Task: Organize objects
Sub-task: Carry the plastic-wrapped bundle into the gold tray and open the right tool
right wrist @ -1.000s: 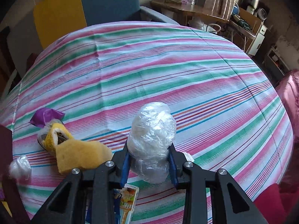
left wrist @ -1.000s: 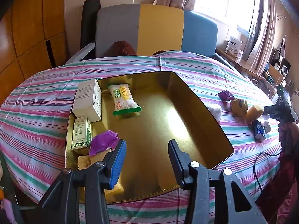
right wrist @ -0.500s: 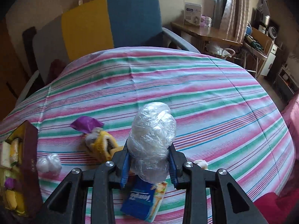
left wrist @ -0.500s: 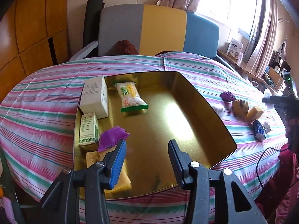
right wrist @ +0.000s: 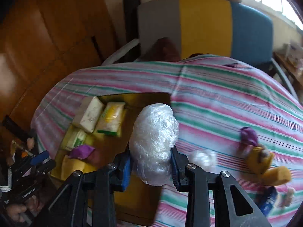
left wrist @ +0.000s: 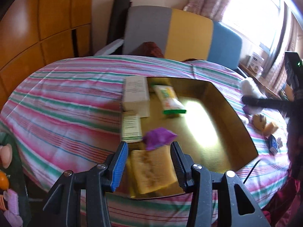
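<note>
Your right gripper (right wrist: pixel 151 167) pinches the plastic-wrapped bundle (right wrist: pixel 154 141) by its lower half, so the bulk stands above the pads and shows clearly as you carry it; it hangs over the right wall of the gold tray (right wrist: pixel 140 198), which is where it most likely belongs. Your left gripper (left wrist: pixel 149 163) hovers at the tray's near left corner with its jaws spread and nothing between them; the yellow sponge (left wrist: pixel 151 170) seen through the gap lies on the tray floor below. The sorted things are packed along the left side: a white box (left wrist: pixel 135 92) at the far end, a green box (left wrist: pixel 130 125) nearer, a purple wrapper (left wrist: pixel 159 137) beside the sponge, and a snack pack (left wrist: pixel 168 99) just right of the white box. That leaves the middle and right of the floor bare for the bundle. Still out on the striped cloth (right wrist: pixel 217 98) to the right are a small clear wad (right wrist: pixel 203 158), a second purple wrapper (right wrist: pixel 249 134), a yellow toy (right wrist: pixel 260 158), another sponge (right wrist: pixel 276 176) and a blue pack (right wrist: pixel 269 200), all near each other.
</note>
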Demonstrator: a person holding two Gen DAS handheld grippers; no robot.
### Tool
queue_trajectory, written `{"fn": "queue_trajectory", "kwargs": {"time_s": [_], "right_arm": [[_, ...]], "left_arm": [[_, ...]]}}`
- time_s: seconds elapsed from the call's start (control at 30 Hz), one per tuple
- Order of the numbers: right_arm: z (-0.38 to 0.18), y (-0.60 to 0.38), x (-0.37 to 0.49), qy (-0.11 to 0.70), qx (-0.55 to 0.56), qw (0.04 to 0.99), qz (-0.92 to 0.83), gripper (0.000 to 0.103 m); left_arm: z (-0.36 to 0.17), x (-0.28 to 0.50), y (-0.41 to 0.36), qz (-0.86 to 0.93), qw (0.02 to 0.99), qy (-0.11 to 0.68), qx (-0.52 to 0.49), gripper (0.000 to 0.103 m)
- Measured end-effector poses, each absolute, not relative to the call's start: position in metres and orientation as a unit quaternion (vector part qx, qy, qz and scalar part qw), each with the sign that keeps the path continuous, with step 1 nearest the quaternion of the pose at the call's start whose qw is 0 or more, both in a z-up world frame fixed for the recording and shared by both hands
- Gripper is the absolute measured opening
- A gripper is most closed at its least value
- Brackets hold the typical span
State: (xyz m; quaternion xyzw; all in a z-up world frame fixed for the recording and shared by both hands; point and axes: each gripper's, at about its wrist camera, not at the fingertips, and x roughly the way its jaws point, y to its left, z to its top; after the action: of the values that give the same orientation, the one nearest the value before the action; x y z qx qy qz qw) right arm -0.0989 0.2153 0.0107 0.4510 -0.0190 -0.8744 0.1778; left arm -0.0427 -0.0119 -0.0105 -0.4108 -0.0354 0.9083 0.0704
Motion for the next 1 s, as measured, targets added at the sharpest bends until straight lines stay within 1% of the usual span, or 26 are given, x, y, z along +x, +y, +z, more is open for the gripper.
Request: {"fn": "queue_trajectory", "kwargs": {"time_s": [0.23, 0.3, 0.37, 0.4, 0.43, 0.5, 0.63, 0.9, 1.0], "right_arm": [[-0.041, 0.114, -0.129, 0.011, 0.507, 0.232, -0.83, 0.036], [-0.056, 0.097, -0.136, 0.023, 0.517, 0.233, -0.823, 0.038], [-0.064, 0.087, -0.141, 0.021, 0.519, 0.246, -0.818, 0.038], [-0.066, 0.086, -0.143, 0.019, 0.519, 0.248, -0.818, 0.041], [-0.067, 0.087, -0.143, 0.017, 0.519, 0.247, -0.818, 0.049], [-0.065, 0.091, -0.143, 0.005, 0.513, 0.246, -0.823, 0.056], [-0.054, 0.11, -0.136, -0.01, 0.495, 0.236, -0.836, 0.062], [-0.03, 0.165, -0.11, -0.049, 0.477, 0.199, -0.855, 0.066], [-0.02, 0.196, -0.096, -0.066, 0.469, 0.183, -0.861, 0.07]], "left_arm": [[-0.016, -0.046, -0.039, 0.906, 0.044, -0.058, -0.416, 0.047], [-0.018, -0.047, -0.041, 0.905, 0.044, -0.06, -0.418, 0.047], [-0.021, -0.048, -0.041, 0.903, 0.045, -0.062, -0.422, 0.047], [-0.022, -0.048, -0.042, 0.902, 0.046, -0.063, -0.424, 0.047], [-0.023, -0.048, -0.042, 0.902, 0.047, -0.063, -0.425, 0.047], [-0.023, -0.048, -0.042, 0.902, 0.048, -0.063, -0.424, 0.047], [-0.021, -0.045, -0.04, 0.905, 0.05, -0.06, -0.419, 0.047], [-0.015, -0.041, -0.025, 0.906, 0.065, -0.042, -0.415, 0.047], [-0.013, -0.039, -0.015, 0.907, 0.075, -0.033, -0.414, 0.047]]}}
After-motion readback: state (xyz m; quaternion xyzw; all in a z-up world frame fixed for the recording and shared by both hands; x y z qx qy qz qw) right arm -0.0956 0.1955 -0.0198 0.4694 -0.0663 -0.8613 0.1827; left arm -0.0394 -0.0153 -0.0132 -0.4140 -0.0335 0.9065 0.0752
